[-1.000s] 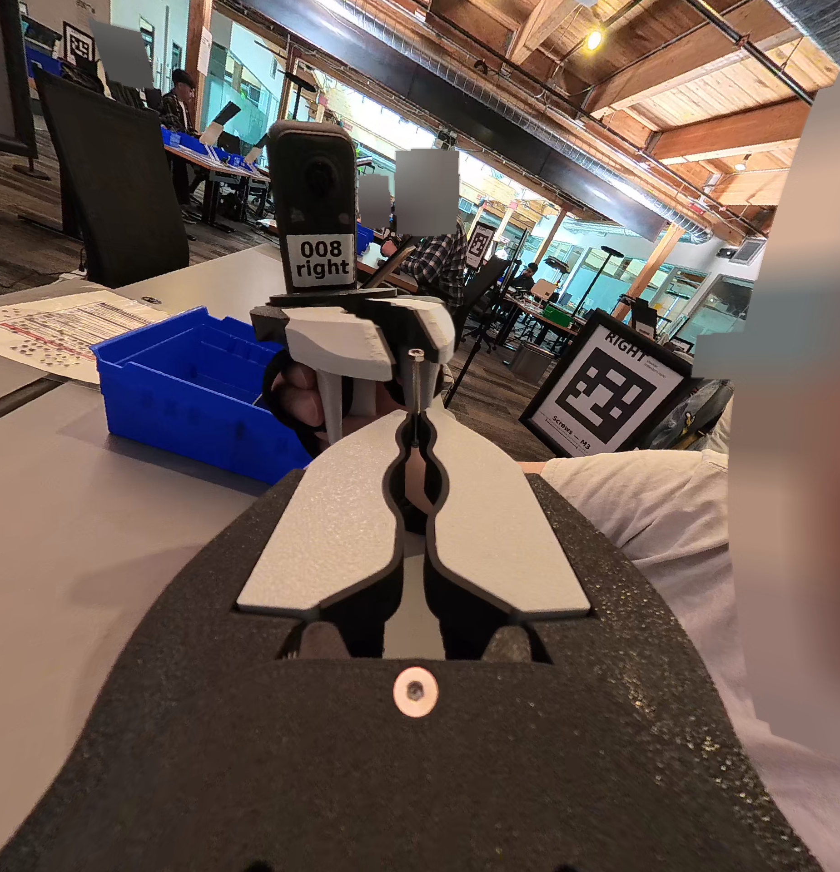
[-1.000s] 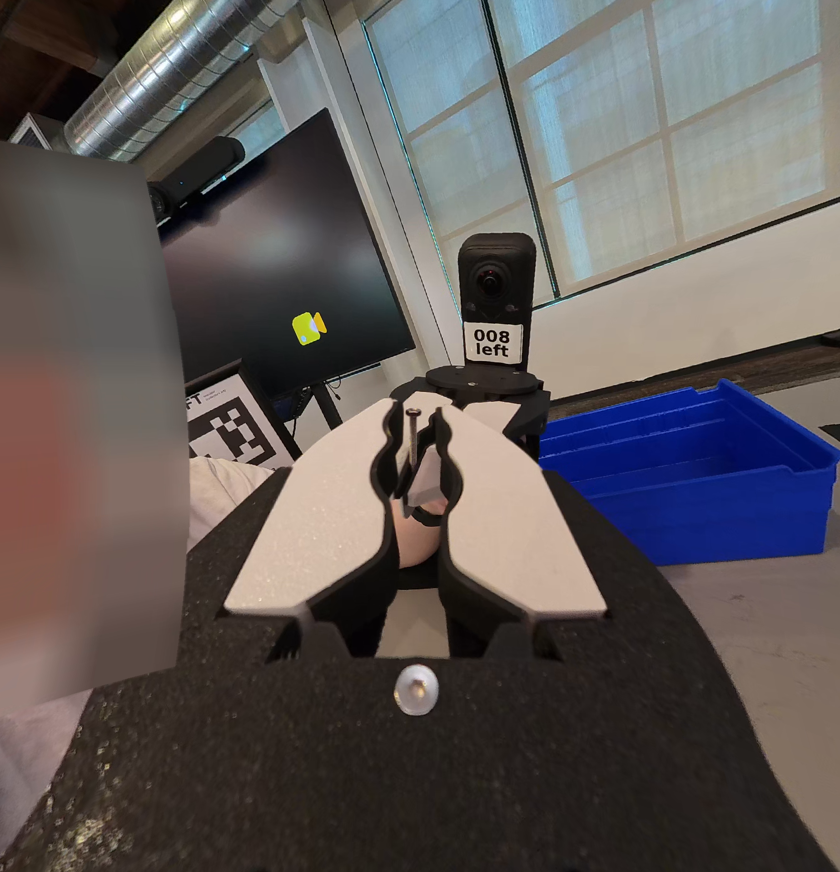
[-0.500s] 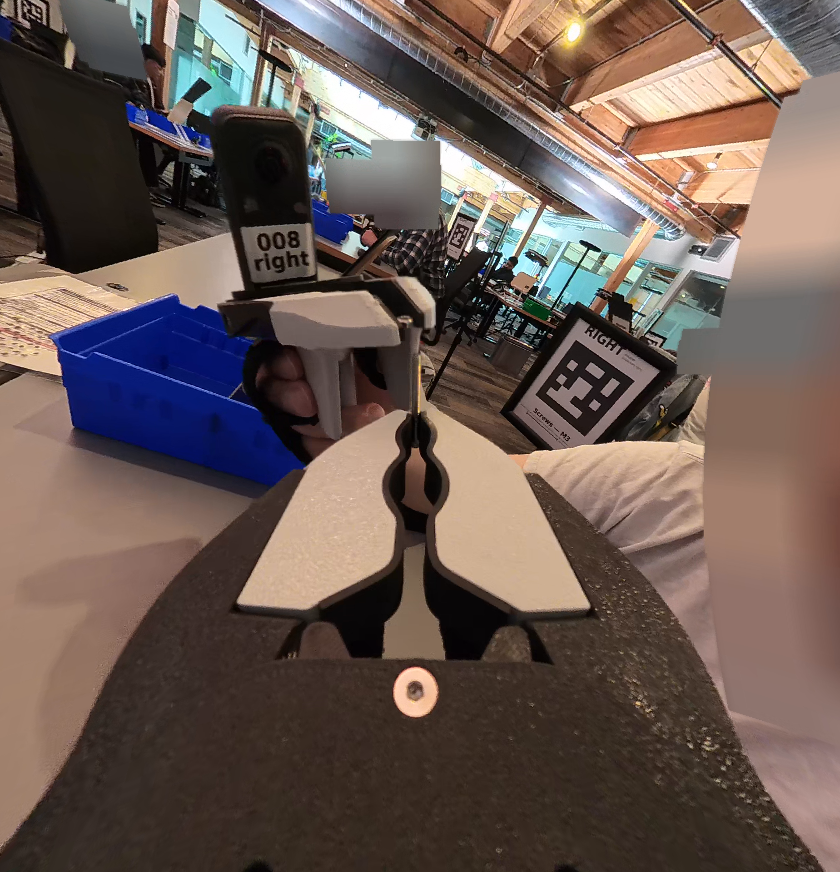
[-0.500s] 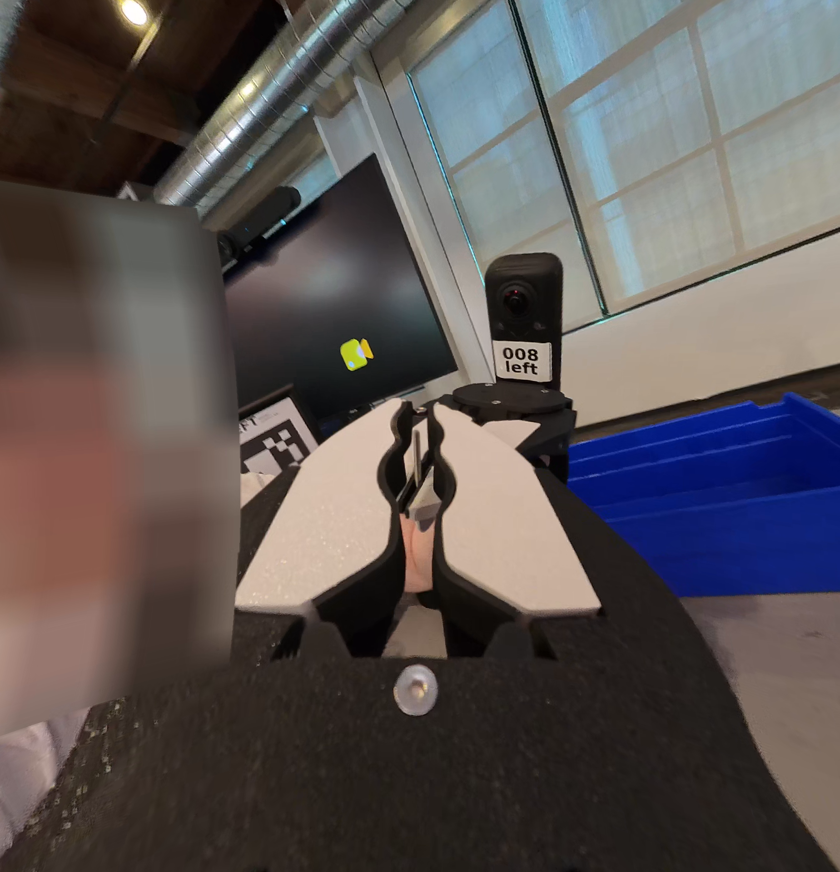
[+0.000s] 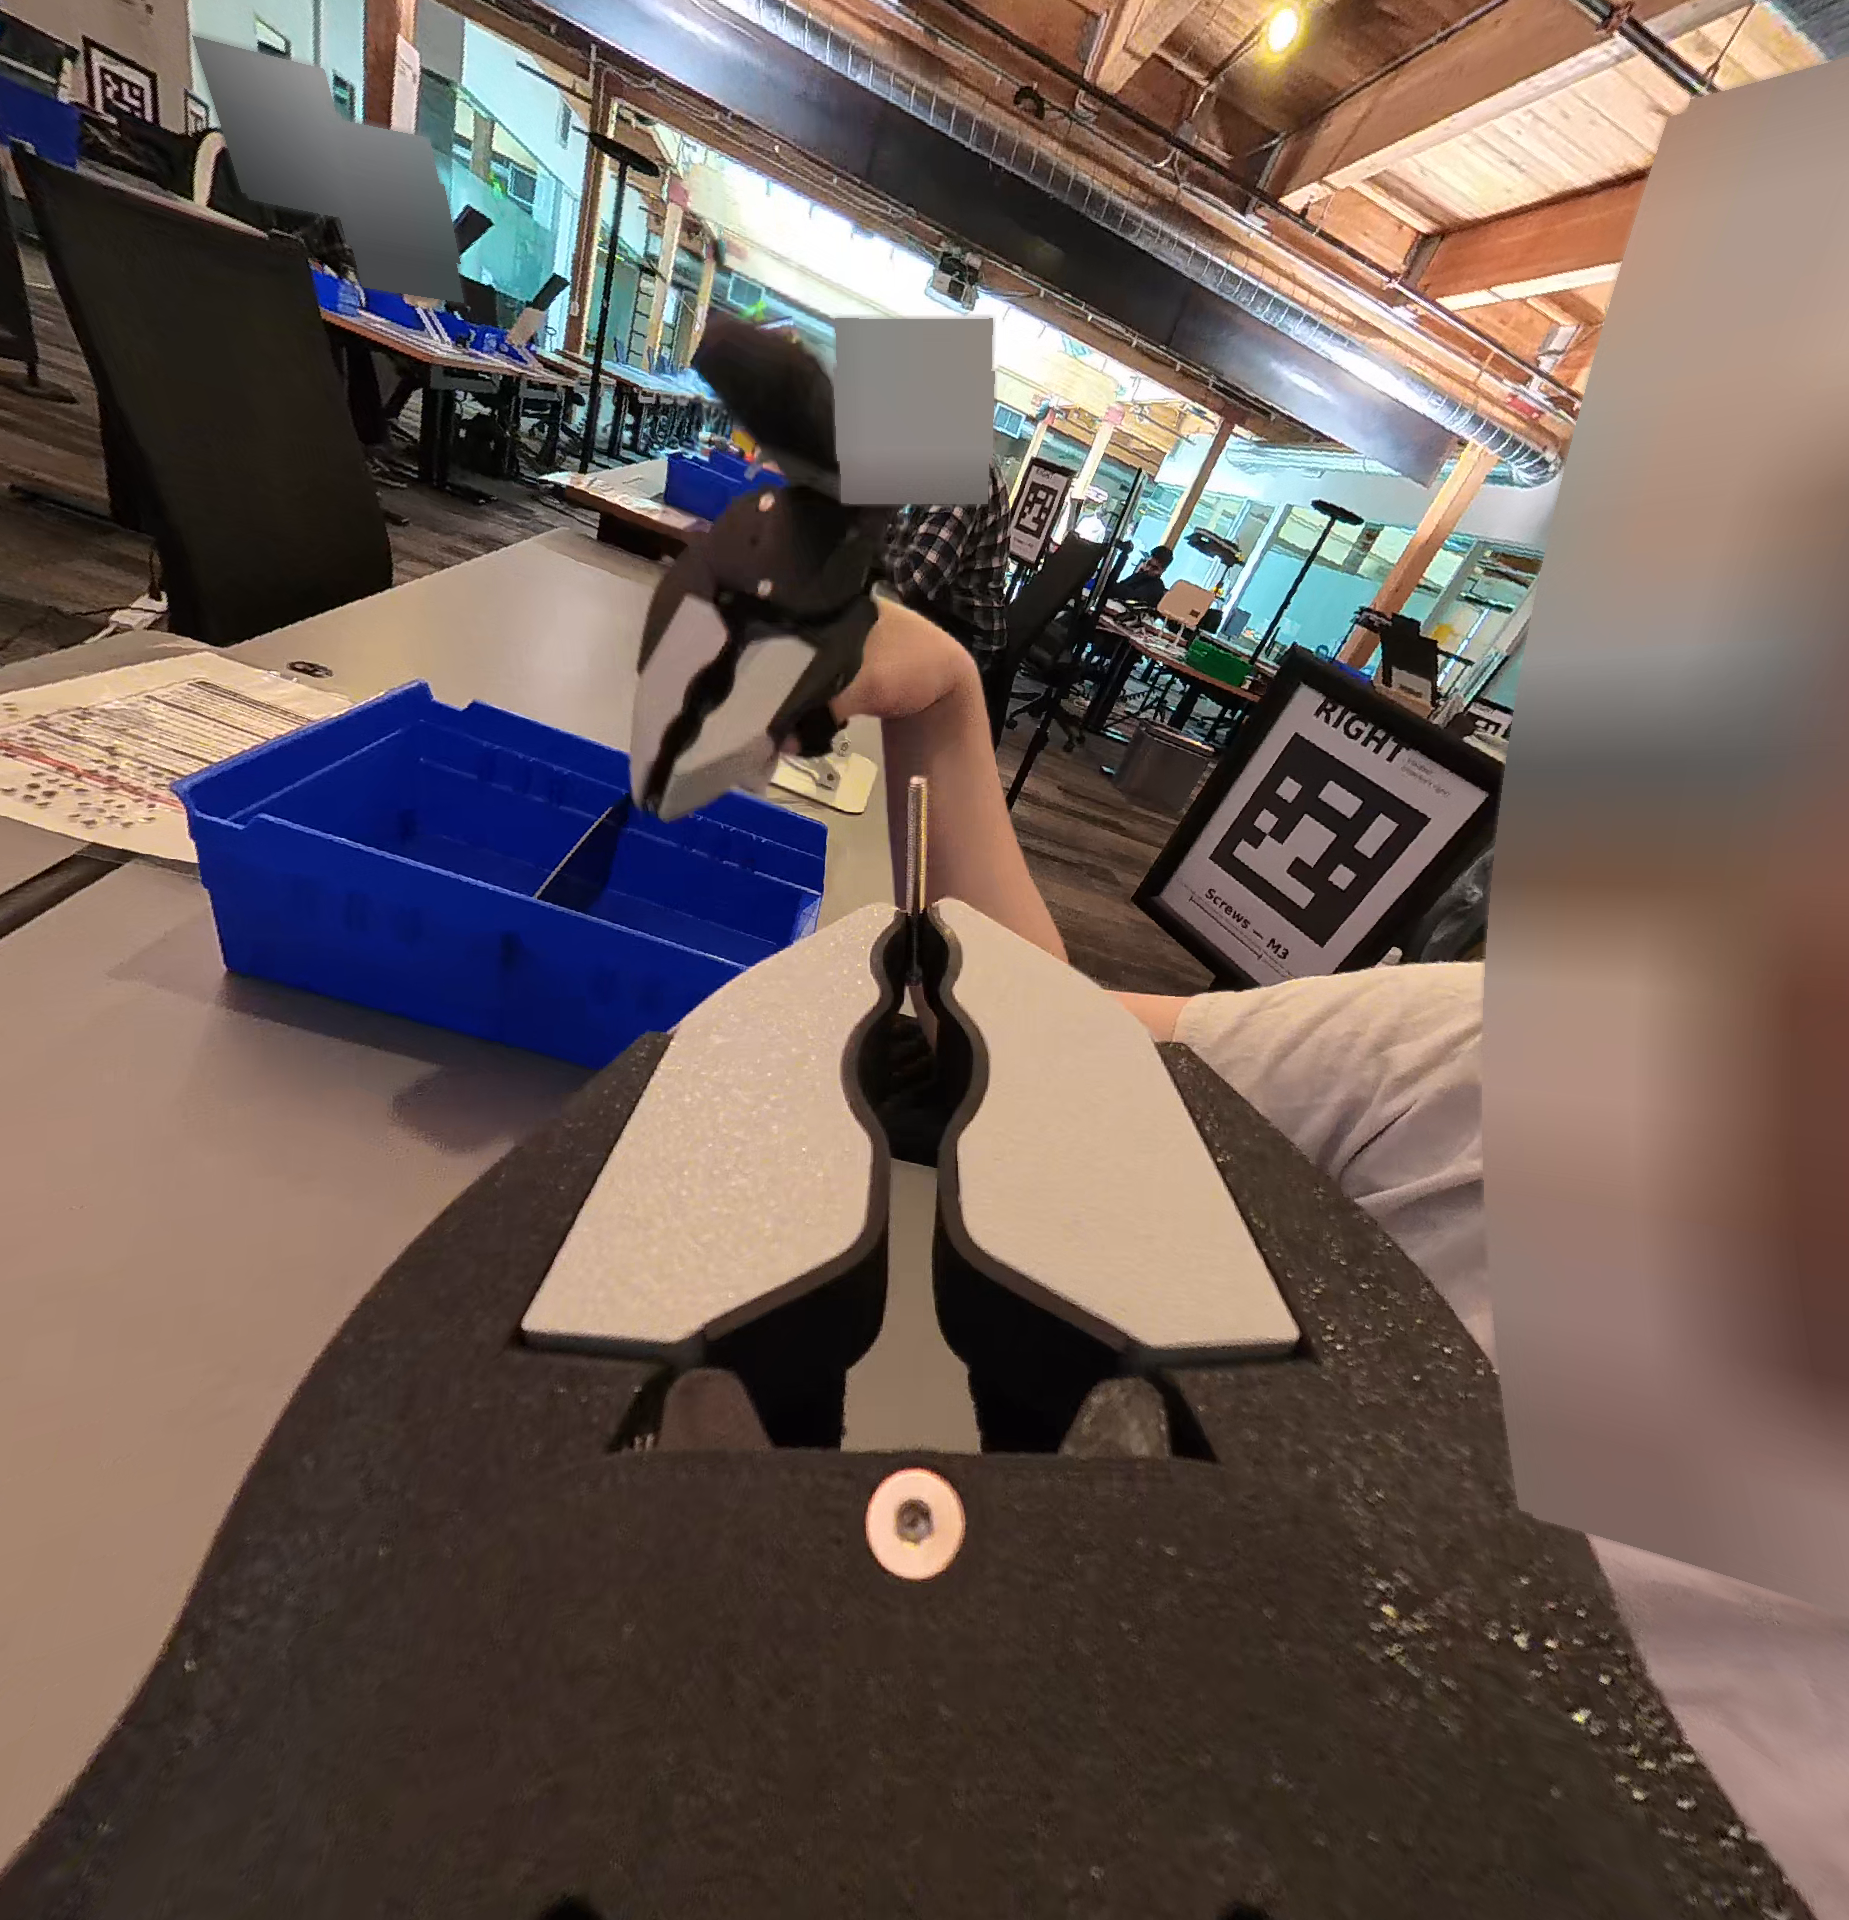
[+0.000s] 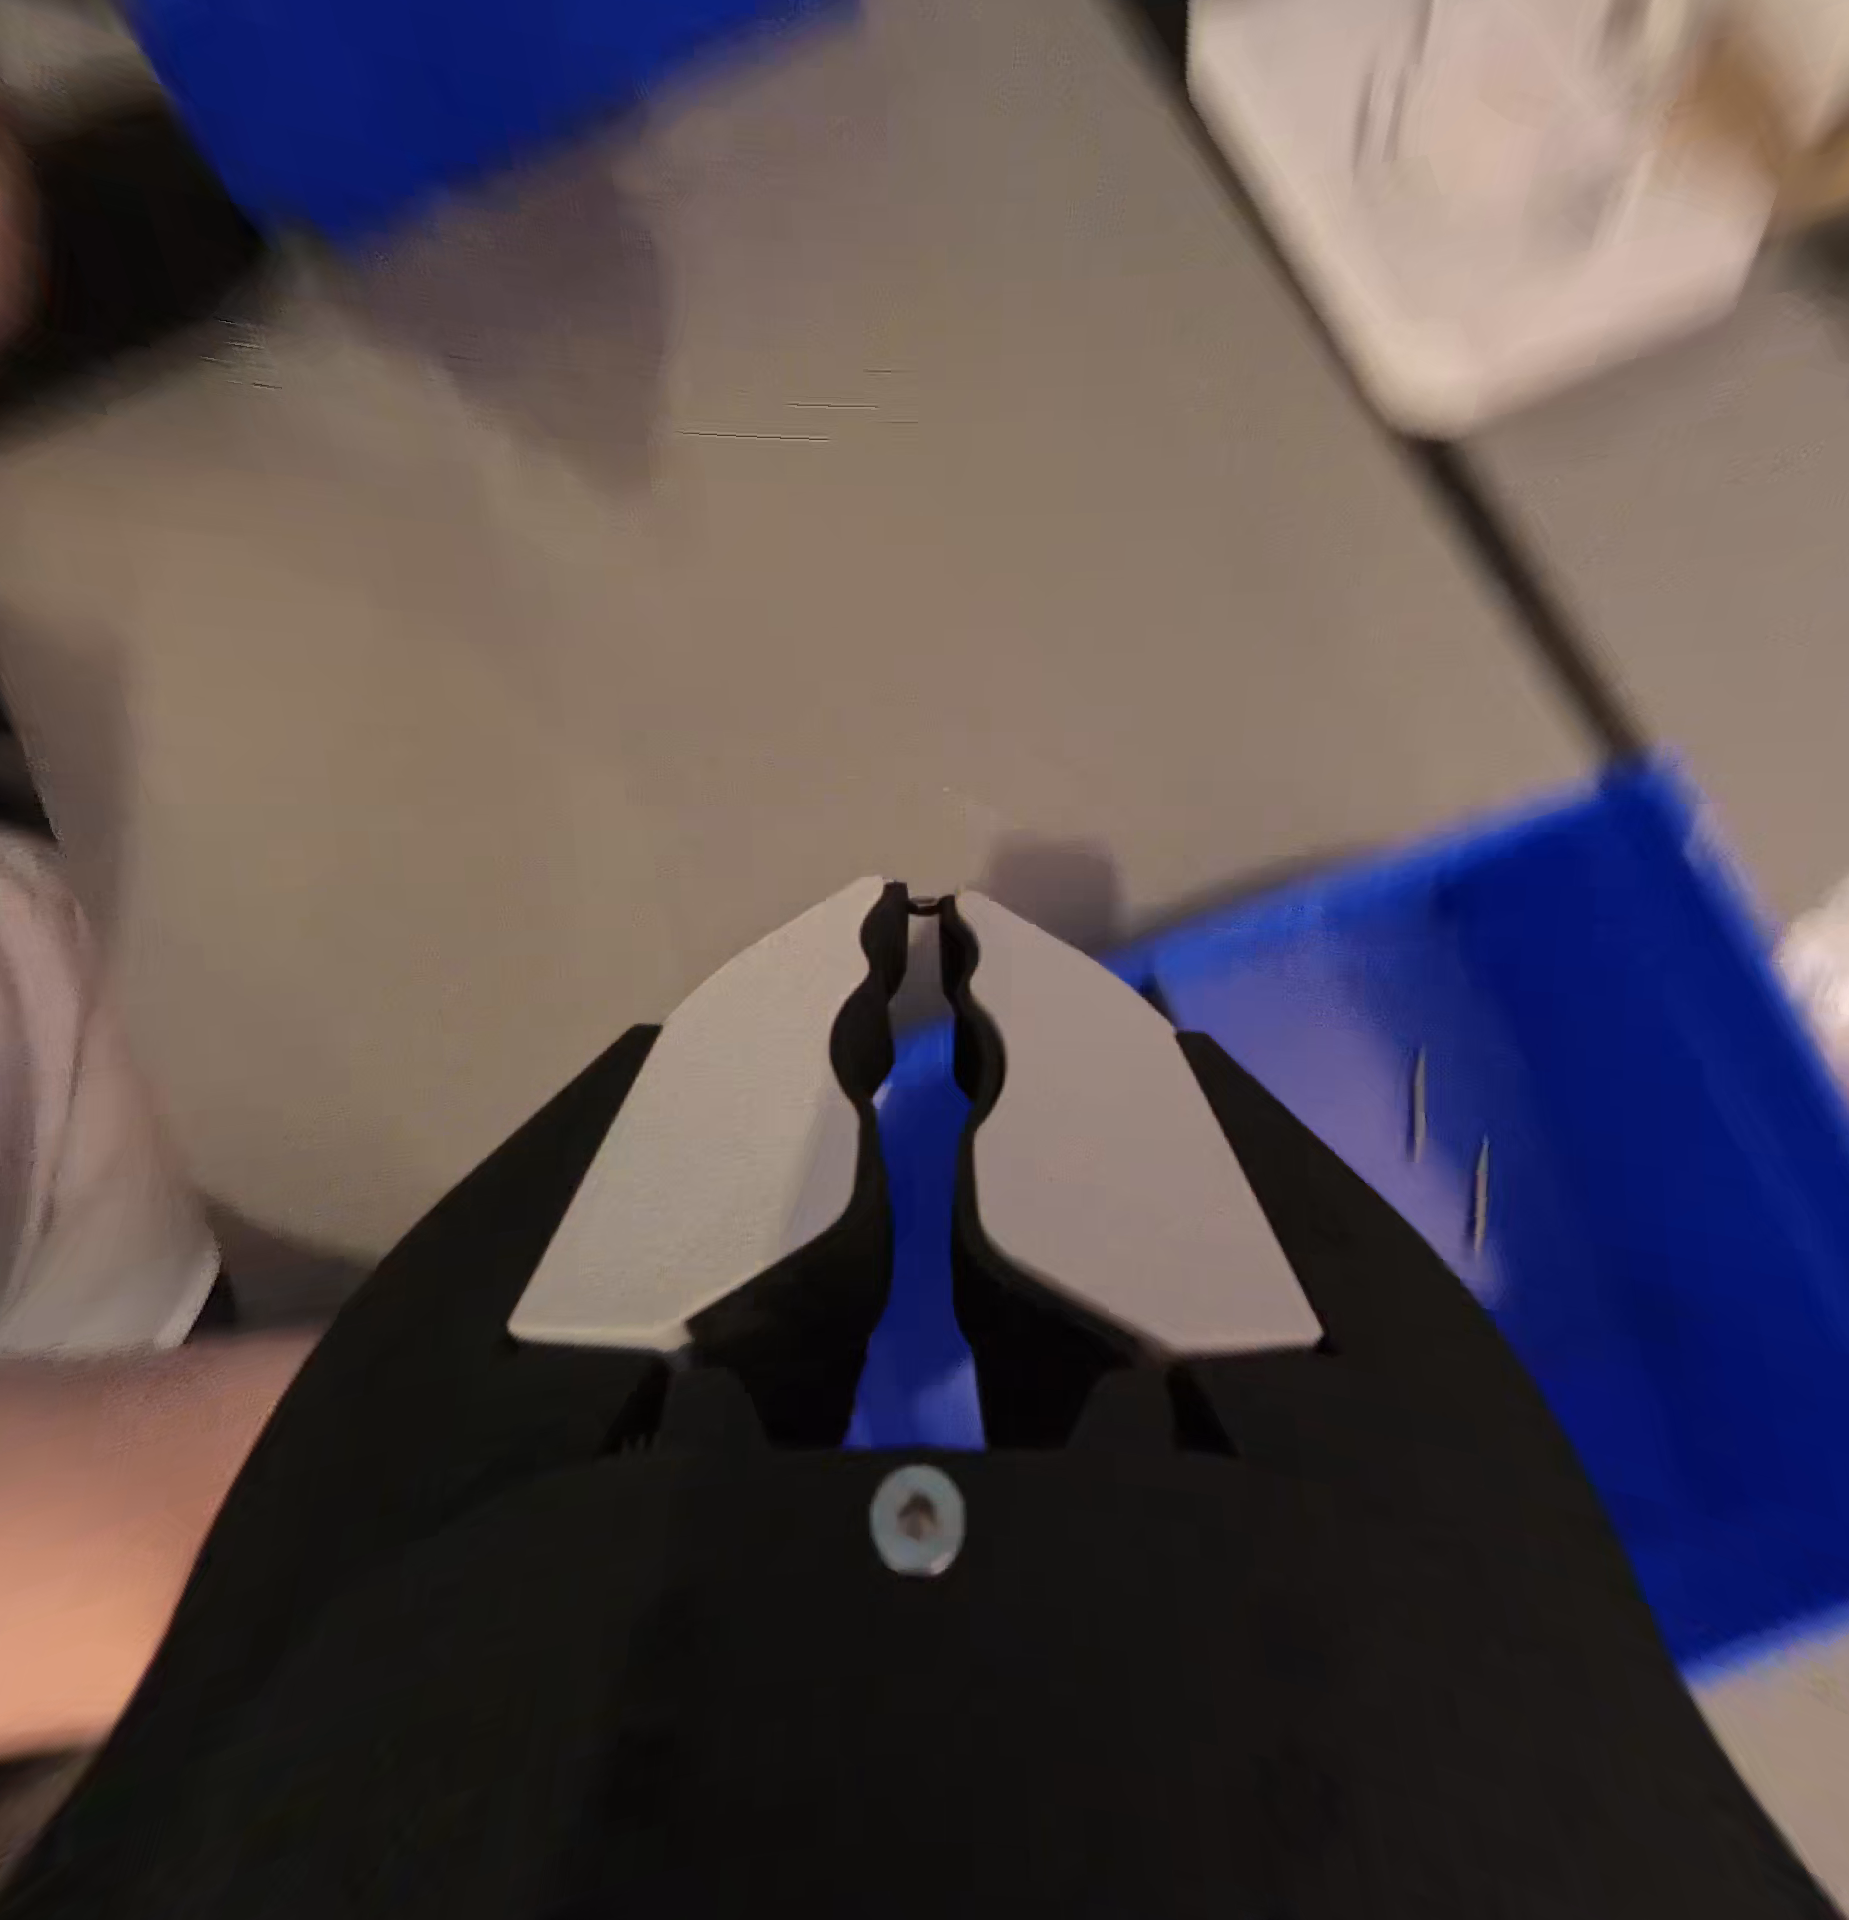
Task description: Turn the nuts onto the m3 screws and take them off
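Blue plastic dominates the left wrist view: a divided bin (image 5: 504,873) sits on the grey table (image 5: 172,1195), and the right gripper (image 5: 681,800) hangs tip-down over its far compartment, its body smeared by motion and its top lost behind a blur patch. Nearer the lens, the left gripper (image 5: 915,914) is clenched on a thin silver screw (image 5: 916,842), which stands upright out of the fingertips; its lower end is hidden in the dark gap between the fingers. The right wrist view is heavily blurred. There the right gripper (image 6: 925,896) has its tips drawn close with a tiny dark piece, probably a nut (image 6: 925,902), pinched between them, though it is too small to make out surely. Blue bin walls (image 6: 1574,1195) streak past below, and thin silver slivers inside cannot be identified.
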Demonstrator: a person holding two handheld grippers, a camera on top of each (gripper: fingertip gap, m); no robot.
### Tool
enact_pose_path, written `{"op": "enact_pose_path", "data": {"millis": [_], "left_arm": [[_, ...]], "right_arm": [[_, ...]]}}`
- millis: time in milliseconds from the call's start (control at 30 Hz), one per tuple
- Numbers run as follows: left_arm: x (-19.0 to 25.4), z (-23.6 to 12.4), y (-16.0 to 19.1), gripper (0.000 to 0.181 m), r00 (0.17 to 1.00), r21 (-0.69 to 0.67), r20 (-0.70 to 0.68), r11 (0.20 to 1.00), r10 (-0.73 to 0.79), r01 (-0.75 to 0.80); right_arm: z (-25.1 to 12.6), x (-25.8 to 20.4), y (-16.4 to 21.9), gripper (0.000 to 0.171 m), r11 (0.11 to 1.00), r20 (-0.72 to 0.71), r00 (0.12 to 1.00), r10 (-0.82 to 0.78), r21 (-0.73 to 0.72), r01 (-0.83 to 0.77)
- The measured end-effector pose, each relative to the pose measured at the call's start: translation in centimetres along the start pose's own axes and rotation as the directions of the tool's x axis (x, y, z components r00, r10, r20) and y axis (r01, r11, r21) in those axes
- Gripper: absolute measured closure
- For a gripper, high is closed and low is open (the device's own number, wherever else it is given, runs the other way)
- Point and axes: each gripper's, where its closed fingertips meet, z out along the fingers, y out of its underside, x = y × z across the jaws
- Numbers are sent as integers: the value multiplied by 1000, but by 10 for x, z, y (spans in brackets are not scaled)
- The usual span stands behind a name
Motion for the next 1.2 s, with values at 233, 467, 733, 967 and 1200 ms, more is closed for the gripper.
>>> {"op": "enact_pose_path", "data": {"millis": [233, 467, 733, 967, 1200], "left_arm": [[-2, 2, 3, 180, 1000, -6, -2, 1000, -14, 14], [-2, 2, 4, 180, 1000, -10, 0, 1000, -11, 11], [-3, 4, 5, 180, 1000, -15, 2, 1000, -13, 13], [-3, 2, 3, 180, 1000, -9, 4, 1000, -8, 8], [-12, 3, 7, 180, 992, -48, 97, 996, 81, -77]], "right_arm": [[42, 36, 134, 165, 786, -17, 940, 341, -543, -295], [59, 41, 160, 165, 728, 35, 905, 424, -608, -318], [58, 39, 162, 162, 731, 54, 887, 459, -591, -343], [52, 36, 154, 156, 763, 88, 883, 461, -547, -344], [13, 27, 75, 153, 947, -24, 990, 142, -289, -143]]}}
